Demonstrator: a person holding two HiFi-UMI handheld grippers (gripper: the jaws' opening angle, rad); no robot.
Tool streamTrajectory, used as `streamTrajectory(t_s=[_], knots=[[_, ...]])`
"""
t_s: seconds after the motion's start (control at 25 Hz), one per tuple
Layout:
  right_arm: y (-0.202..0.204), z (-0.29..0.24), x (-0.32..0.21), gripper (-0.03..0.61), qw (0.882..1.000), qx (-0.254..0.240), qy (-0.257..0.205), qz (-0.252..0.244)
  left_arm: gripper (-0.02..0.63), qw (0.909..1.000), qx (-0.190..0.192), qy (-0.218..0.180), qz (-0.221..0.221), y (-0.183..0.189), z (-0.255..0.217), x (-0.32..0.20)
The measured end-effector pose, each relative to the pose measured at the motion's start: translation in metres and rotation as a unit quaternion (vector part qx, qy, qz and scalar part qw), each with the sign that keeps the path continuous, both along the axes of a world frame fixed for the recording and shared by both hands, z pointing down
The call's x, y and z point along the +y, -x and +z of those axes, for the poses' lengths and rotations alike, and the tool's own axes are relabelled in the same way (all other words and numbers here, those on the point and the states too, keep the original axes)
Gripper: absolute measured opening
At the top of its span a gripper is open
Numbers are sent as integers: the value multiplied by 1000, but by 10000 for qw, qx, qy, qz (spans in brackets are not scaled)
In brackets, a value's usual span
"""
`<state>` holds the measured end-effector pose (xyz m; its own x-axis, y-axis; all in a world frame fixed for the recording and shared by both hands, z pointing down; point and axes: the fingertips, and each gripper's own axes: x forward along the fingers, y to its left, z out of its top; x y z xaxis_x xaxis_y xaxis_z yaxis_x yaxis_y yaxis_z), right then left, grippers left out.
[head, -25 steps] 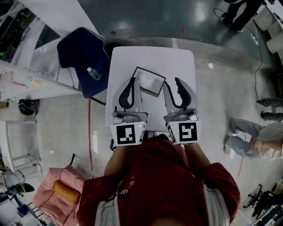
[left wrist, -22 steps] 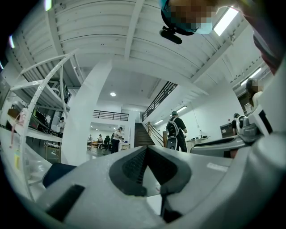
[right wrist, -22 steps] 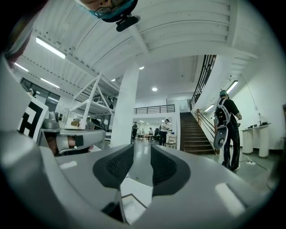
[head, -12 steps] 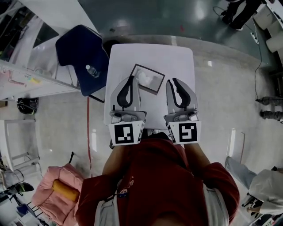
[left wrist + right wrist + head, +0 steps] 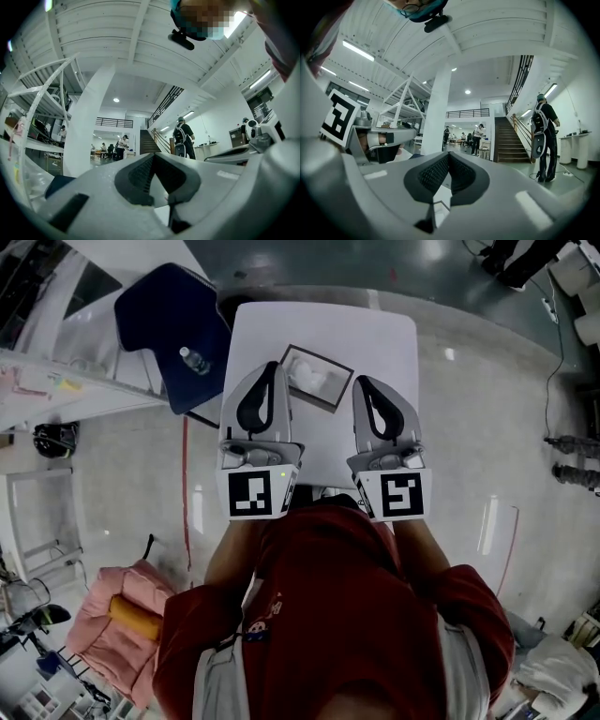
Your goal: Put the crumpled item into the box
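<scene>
Crumpled item [image 5: 315,380]: it lies inside the box [image 5: 320,356] as a pale, rumpled mass within the dark rim, so I judge the placing step complete. The white table [image 5: 380,329] carries the box near its middle, and I see nothing else of the task on its bare surface. My left gripper [image 5: 268,367] is held above the table's near part, its tips just beside the box's left edge. In the left gripper view its jaws stand together with nothing between them, and only the open hall shows beyond. My right gripper [image 5: 362,381] is held to the right of the box, clear of its rim. Its jaws have just been closing and now meet pad to pad in the right gripper view, with nothing caught between. Neither gripper touches the box or its content. Remaining work, in my judgement: none on the item itself, only drawing both grippers back from the table.
</scene>
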<state>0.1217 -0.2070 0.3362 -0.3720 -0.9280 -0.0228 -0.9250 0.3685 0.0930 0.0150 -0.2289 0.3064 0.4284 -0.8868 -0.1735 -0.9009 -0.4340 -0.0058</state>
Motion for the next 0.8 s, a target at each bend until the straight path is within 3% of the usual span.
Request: streamTrajectory(t_s=[0.8], knots=[[11,3,-6,2,10000,-26,-57,-57,3,9999,127,-23,-108,9,4,-2]])
